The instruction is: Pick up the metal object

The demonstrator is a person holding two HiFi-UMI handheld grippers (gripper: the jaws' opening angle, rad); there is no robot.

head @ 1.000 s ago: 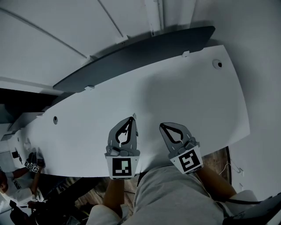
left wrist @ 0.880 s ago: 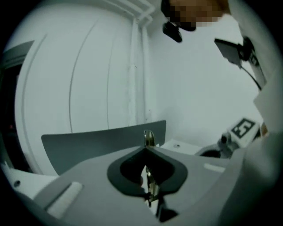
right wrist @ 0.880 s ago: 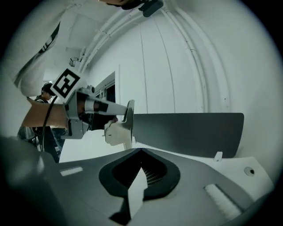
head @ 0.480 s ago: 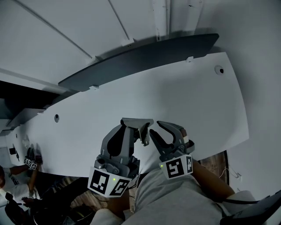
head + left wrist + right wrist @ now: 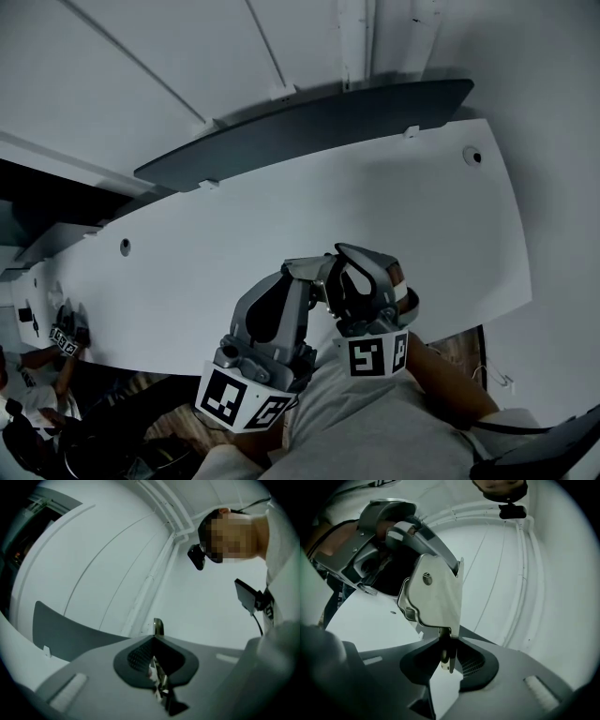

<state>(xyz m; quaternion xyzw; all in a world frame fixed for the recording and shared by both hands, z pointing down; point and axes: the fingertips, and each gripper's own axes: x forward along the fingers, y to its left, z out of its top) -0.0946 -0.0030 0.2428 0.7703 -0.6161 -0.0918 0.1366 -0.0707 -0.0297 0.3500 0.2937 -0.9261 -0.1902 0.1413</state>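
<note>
The metal object [image 5: 306, 266] is a flat pale steel plate with a rivet and a narrow tab [image 5: 436, 595]. It is held in the air above the white table [image 5: 422, 216], just over its near edge. My left gripper [image 5: 311, 274] is tilted to the right and shut on one thin edge of the metal object [image 5: 158, 626], which pokes out past the tips of my left gripper [image 5: 156, 639]. My right gripper [image 5: 337, 274] meets it from the right. Its jaws are closing on the plate's tab, which lies between them at the tips [image 5: 449, 640] and is touched on both sides.
A dark panel [image 5: 309, 122] runs along the table's far edge under a white wall. The tabletop has round holes [image 5: 125, 247] [image 5: 475, 157]. My grey-trousered lap [image 5: 375, 422] is below the grippers. Another person with marker cubes [image 5: 61, 339] is at the lower left.
Both grippers rose from the table and turned towards each other. The left one now holds the plate up, and the right one opened, moved in from the right and took its tab.
</note>
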